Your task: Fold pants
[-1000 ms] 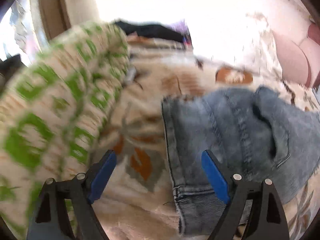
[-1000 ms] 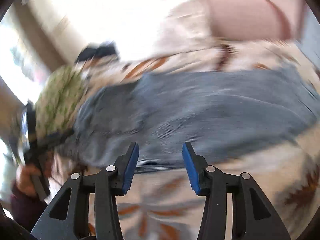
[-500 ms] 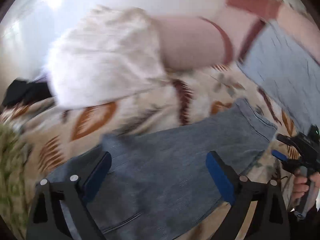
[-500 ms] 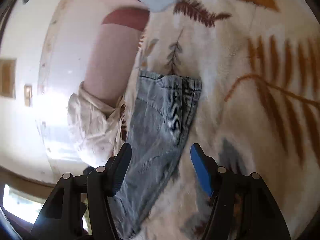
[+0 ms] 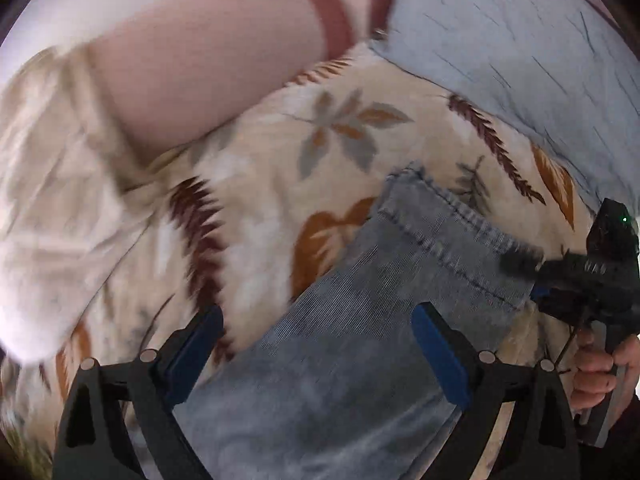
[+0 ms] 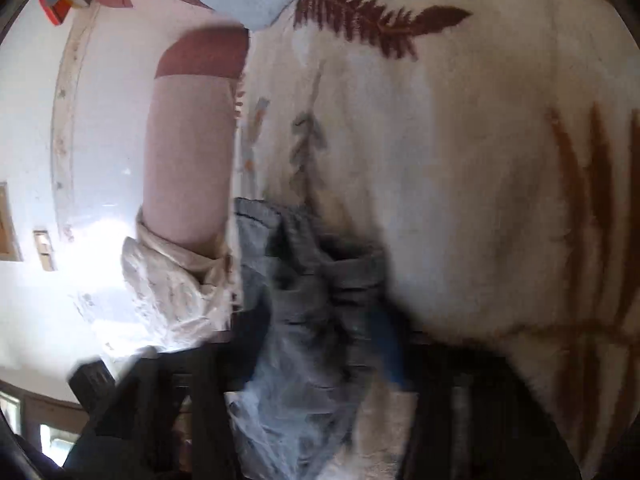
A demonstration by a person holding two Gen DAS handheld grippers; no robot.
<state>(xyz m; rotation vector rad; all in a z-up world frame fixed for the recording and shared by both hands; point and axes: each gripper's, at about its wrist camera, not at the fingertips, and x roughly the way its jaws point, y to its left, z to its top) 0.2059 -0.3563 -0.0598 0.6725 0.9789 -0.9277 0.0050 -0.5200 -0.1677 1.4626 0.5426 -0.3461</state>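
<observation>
Faded blue jeans (image 5: 384,320) lie on a cream leaf-print blanket (image 5: 260,184), one leg stretching away to its hem (image 5: 448,212). My left gripper (image 5: 316,352) is open, its blue pads either side of the leg, above it. My right gripper (image 5: 532,276) shows at the right of the left wrist view, at the hem's far corner. In the blurred right wrist view the right gripper (image 6: 316,344) has the hem (image 6: 312,280) between its pads; how far the jaws have closed is lost in the blur.
A pink bolster pillow (image 5: 200,64) and a crumpled cream cloth (image 5: 52,184) lie beyond the jeans. A light blue pillow (image 5: 520,48) sits at the back right. A white wall (image 6: 100,140) borders the bed.
My left gripper swung from the waist end and green-patterned cloth toward the leg hem. My right gripper moved down onto the hem, which now sits between its pads.
</observation>
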